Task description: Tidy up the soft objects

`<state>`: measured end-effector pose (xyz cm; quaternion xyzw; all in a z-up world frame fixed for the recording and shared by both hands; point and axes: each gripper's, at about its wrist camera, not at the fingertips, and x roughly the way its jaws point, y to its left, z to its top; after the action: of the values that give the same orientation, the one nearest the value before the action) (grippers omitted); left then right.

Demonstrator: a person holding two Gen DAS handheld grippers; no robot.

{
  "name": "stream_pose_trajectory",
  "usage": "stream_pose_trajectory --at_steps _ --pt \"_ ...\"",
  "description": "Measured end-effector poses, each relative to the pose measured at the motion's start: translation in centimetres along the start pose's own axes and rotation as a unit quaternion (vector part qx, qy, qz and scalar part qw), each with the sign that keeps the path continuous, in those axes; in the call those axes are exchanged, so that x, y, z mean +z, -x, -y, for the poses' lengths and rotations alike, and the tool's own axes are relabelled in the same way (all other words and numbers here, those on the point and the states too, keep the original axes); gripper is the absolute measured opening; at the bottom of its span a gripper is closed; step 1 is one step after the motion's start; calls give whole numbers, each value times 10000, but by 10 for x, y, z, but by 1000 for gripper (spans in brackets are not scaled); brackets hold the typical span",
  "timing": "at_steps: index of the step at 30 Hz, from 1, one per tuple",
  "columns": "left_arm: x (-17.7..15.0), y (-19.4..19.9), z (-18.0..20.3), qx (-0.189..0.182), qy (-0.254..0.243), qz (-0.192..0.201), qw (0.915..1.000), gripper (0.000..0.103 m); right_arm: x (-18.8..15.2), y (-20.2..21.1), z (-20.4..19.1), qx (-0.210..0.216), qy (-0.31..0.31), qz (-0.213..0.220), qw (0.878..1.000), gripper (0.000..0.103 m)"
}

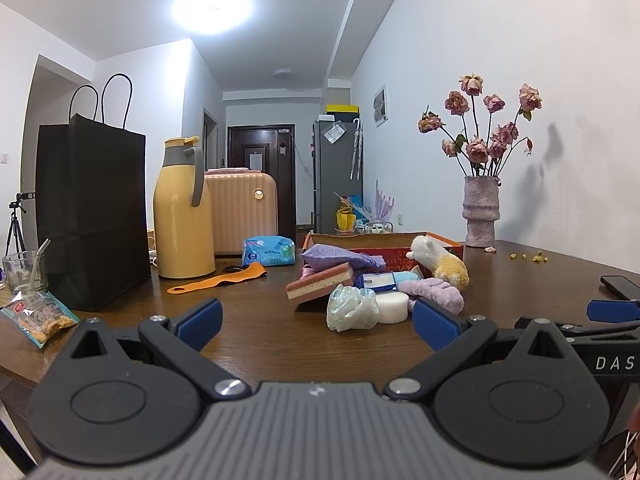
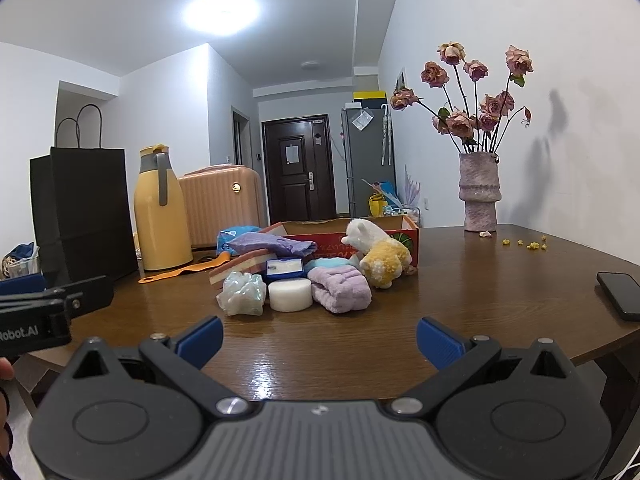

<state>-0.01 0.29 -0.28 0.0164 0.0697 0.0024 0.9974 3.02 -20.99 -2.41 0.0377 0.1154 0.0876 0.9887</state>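
While both my jaws gape empty, sorting hasn't begun; next, my right gripper (image 2: 320, 344) takes the round white sponge puck (image 2: 290, 295) at twelve o'clock.

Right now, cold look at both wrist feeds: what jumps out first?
The heap of soft things mid-table: a white and yellow plush toy leaning on the red box, a purple towel and a white round sponge in front. Then the dried roses in the vase at far right, and the yellow thermos at left.
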Motion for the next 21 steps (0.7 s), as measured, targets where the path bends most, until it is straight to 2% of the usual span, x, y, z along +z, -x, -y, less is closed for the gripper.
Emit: stream_pose_trajectory --at_steps 6,12,17,21 --pt "-3 -8 -4 -38 44 -82 9999 103 -3 -8 5 -90 -35 -15 10000 103" --pt "-1 -40 -14 -37 190 -325 9993 103 0 -36 17 -301 -185 28 9994 103" --pt "6 -77 -22 16 279 -454 9986 103 18 -79 24 -107 -114 -289 9995 103" --pt "22 -119 -35 -410 642 -679 9948 103 43 -117 27 271 -206 -432 9985 103"
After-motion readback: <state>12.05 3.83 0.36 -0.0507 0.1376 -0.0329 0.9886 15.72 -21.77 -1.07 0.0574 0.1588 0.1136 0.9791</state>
